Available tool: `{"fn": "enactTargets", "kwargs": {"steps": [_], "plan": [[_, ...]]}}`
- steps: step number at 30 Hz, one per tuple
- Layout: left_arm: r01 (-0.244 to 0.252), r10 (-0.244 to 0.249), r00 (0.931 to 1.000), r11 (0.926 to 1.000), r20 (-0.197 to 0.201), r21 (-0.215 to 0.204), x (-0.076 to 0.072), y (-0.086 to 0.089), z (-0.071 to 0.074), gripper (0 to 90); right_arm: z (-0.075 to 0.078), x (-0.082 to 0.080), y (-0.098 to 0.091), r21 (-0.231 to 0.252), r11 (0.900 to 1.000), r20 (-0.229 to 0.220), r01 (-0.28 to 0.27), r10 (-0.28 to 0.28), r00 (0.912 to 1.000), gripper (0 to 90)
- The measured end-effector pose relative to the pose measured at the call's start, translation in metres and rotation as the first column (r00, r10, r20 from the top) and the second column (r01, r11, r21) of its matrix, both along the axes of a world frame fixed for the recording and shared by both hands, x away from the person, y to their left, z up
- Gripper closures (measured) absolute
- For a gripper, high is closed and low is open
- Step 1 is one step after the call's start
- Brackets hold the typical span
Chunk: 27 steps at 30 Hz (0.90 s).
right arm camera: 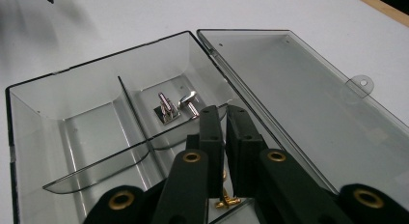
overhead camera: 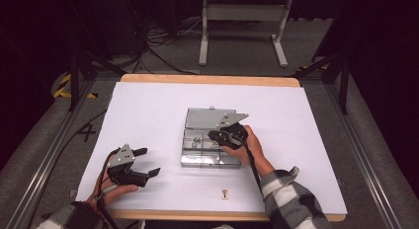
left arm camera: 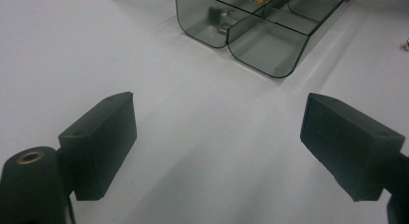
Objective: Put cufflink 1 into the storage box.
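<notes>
A: Item in hand: small gold-coloured clip [right arm camera: 226,201], low in the right gripper view, under the right tongs [right arm camera: 225,119], over a compartment of the clear organiser box [right arm camera: 72,96]. The jaws stand almost together. Whether the pads actually pinch the clip I cannot tell; it sits beneath them, half hidden.

B: In the high view the box [overhead camera: 188,161] lies at the table's centre, its open lid [overhead camera: 197,115] flat at 12 o'clock of the tray. The right tongs [overhead camera: 217,136] hang over the tray's middle row.

A: Risk one: if the hold is on the clip's edge alone, it could twist out and drop into the wrong cell. The silver clips [right arm camera: 174,107] lie in the next compartment, at about 11 o'clock of the jaw tips, just past the curved divider [right arm camera: 96,171].

B: Risk two: the jaws are close to that thin divider. A sideways nudge would shove the light box across the white table [overhead camera: 148,110].

A: Another gold-coloured piece [overhead camera: 225,194] lies loose on the table at 5 o'clock of the box, near the front edge. A sleeve could sweep it off.

B: Pose: right hand [overhead camera: 244,147] is angled in from 5 o'clock, wrist tipped so the tongs point down and forward. Left tongs [overhead camera: 147,162] rest low at 8 o'clock of the box, jaws wide apart, nothing between them.
</notes>
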State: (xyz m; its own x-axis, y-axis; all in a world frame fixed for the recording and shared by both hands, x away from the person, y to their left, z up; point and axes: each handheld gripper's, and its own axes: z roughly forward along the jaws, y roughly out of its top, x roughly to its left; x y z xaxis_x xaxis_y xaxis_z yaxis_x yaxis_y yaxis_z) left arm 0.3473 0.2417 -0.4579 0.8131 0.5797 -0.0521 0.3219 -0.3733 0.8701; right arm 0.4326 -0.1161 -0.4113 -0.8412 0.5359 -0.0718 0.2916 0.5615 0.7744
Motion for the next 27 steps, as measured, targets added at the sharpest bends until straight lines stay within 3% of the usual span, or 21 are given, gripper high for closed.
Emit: {"fn": "enactTargets", "kwargs": {"steps": [13, 18, 27], "plan": [[0.0, 0.0, 1.0, 1.0, 0.006, 0.001, 0.0, 0.0, 0.0, 13.5, 0.006, -0.007, -0.004, 0.014, 0.9999, 0.013, 0.005, -0.005, 0.9999, 80.7], [0.0, 0.0, 0.9999, 1.0, 0.015, 0.007, -0.001, 0.0, 0.0, 13.4, 0.016, -0.023, -0.013, 0.039, 0.9992, 0.033, -0.01, 0.009, 0.9994, 77.1], [-0.001, 0.001, 1.0, 1.0, 0.007, 0.007, 0.0, 0.0, 0.0, 12.9, 0.028, -0.061, -0.032, 0.04, 0.9989, 0.07, -0.025, 0.022, 0.9973, 70.1]]}}
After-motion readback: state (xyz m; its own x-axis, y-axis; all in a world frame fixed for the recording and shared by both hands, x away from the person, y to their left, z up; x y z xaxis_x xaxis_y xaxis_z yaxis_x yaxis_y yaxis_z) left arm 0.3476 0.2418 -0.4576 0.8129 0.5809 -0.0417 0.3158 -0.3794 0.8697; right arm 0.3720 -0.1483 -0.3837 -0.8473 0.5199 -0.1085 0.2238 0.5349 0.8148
